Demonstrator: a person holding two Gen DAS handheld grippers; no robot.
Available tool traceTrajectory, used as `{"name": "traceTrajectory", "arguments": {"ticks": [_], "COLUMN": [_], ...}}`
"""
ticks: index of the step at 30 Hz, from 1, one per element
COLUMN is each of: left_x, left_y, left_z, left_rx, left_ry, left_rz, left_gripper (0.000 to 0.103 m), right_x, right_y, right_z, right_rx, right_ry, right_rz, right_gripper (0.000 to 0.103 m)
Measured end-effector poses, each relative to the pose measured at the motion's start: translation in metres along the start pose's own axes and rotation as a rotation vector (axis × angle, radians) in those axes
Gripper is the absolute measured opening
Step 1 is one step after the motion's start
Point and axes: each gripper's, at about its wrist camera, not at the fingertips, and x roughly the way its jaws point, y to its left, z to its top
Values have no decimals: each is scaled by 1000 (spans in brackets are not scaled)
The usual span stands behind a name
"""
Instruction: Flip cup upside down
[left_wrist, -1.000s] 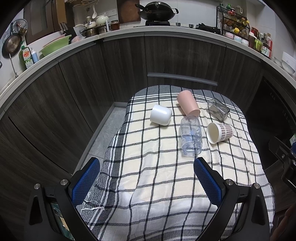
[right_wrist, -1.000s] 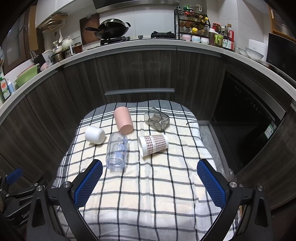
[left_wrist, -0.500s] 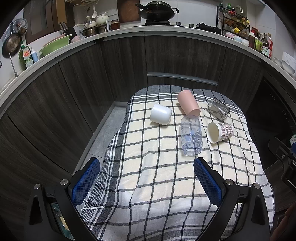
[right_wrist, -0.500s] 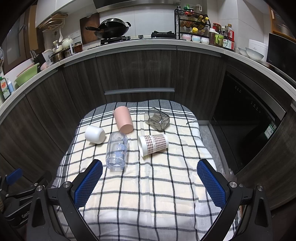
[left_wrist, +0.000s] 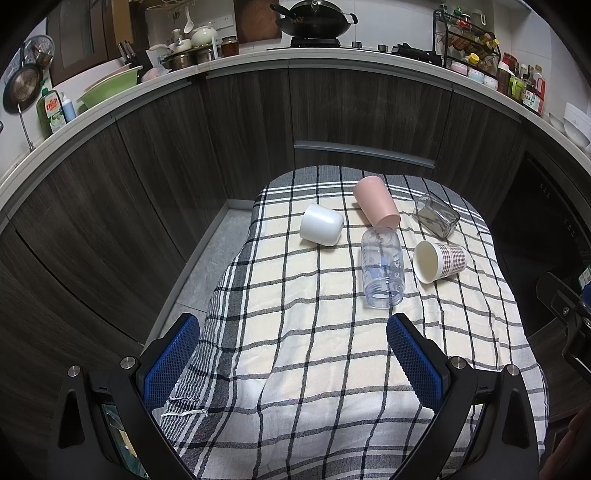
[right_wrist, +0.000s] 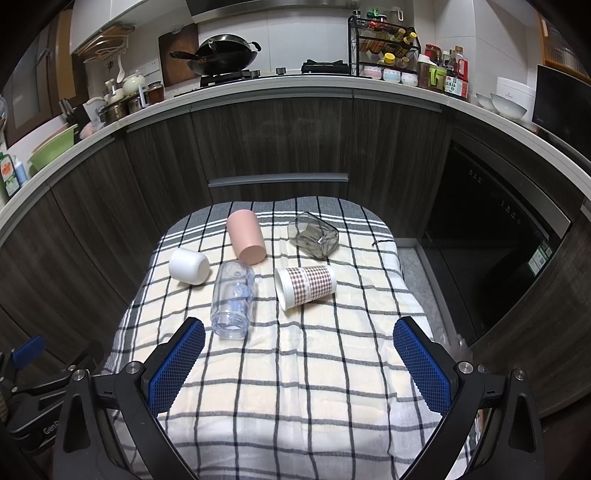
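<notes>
Several cups lie on their sides on a checked tablecloth (left_wrist: 295, 369) (right_wrist: 295, 387): a white cup (left_wrist: 321, 224) (right_wrist: 189, 266), a pink cup (left_wrist: 376, 206) (right_wrist: 245, 236), a clear plastic cup (left_wrist: 382, 273) (right_wrist: 233, 299), a paper cup with a brown check pattern (left_wrist: 439, 256) (right_wrist: 306, 286) and a grey glass (left_wrist: 436, 215) (right_wrist: 314, 235). My left gripper (left_wrist: 293, 365) is open and empty, held near the table's front left. My right gripper (right_wrist: 299, 363) is open and empty, held near the front edge, well short of the cups.
Dark wooden cabinets (right_wrist: 277, 140) and a countertop with a wok (right_wrist: 221, 57), jars and bowls curve behind the table. A dark appliance front (right_wrist: 498, 240) stands to the right. The floor (left_wrist: 207, 266) shows left of the table.
</notes>
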Motion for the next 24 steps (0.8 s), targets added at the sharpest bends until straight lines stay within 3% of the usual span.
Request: {"name": "traceTrajectory", "arguments": {"ticks": [16,24], "left_x": [11,36], "left_y": [0,4], "left_z": [-3,8], "left_rx": [7,-9], "left_ry": [-2,16], "left_rz": [14,32], "left_gripper": [103,103], "right_x": [7,37], "right_y": [-1,13], "right_z": [0,12], "right_rx": [-2,-32], "right_ry": [6,40], "right_rz": [4,15], "right_gripper": [102,102]}}
